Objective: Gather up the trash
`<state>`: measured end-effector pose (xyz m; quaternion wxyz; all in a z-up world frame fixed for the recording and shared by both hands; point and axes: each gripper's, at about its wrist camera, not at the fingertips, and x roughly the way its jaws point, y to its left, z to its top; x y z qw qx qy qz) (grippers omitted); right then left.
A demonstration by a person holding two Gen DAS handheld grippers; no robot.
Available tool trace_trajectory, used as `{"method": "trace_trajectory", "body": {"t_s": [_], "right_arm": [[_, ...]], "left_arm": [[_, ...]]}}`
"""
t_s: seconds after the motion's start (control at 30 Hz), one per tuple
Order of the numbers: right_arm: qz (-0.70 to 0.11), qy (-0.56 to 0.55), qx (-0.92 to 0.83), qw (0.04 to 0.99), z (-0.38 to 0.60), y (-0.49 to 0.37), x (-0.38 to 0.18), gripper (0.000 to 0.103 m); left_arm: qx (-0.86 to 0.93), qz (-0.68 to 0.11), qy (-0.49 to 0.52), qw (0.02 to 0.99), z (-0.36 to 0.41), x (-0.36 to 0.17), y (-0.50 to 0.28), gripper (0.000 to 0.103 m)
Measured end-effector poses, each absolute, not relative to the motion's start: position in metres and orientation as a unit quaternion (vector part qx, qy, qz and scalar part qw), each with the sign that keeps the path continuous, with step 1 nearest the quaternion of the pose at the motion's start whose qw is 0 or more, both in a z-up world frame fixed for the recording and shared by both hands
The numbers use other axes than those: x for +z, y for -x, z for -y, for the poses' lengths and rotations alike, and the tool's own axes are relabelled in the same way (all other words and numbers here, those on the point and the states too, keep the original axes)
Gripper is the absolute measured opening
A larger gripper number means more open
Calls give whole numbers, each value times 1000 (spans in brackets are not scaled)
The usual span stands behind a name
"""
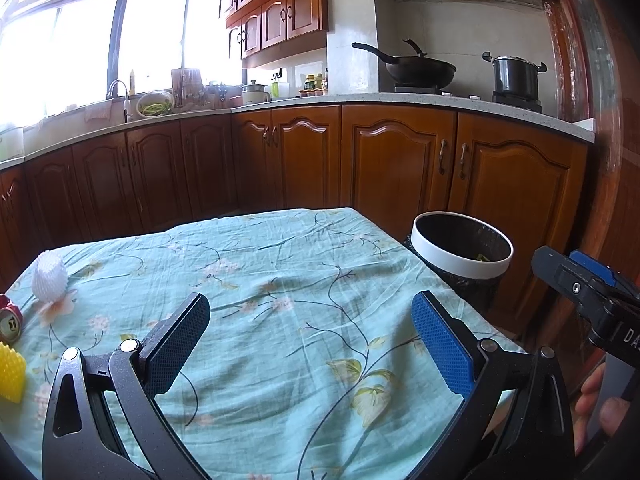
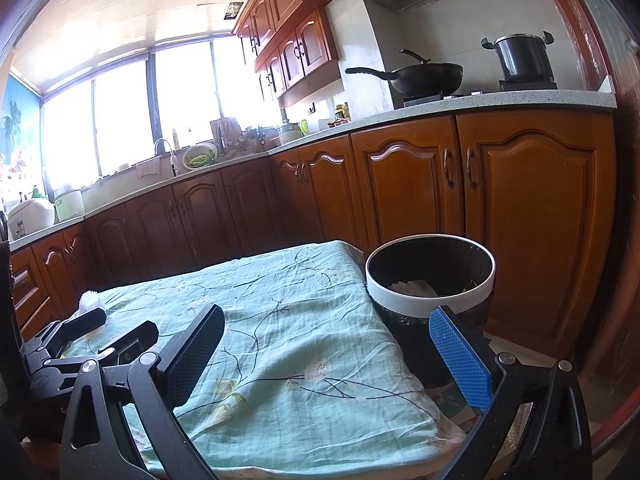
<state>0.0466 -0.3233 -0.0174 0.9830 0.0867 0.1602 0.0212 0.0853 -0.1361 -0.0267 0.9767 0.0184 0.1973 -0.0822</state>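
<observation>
A white-rimmed black trash bin (image 1: 464,258) stands on the floor at the table's right edge; it also shows in the right wrist view (image 2: 430,280) with pale scraps inside. On the table's left edge lie a white foam net (image 1: 49,274), a crushed red can (image 1: 10,320) and a yellow spiky piece (image 1: 11,372). The foam net shows in the right wrist view (image 2: 90,300). My left gripper (image 1: 310,340) is open and empty over the cloth. My right gripper (image 2: 328,356) is open and empty near the bin.
A teal floral cloth covers the table (image 1: 280,280). Wooden base cabinets (image 1: 400,160) run behind, with a wok (image 1: 416,68) and a pot (image 1: 516,76) on the stove. The sink (image 1: 120,96) lies under the window. The right gripper shows in the left wrist view (image 1: 588,292).
</observation>
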Motion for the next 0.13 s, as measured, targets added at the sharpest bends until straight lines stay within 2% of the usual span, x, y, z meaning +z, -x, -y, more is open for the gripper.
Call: {"method": "trace_trajectory", "body": {"t_s": [0.13], "right_arm": [[-163, -89, 23, 982, 322, -49, -16, 103]], "left_arm": [[-83, -200, -16, 976, 135, -27, -87, 103]]}}
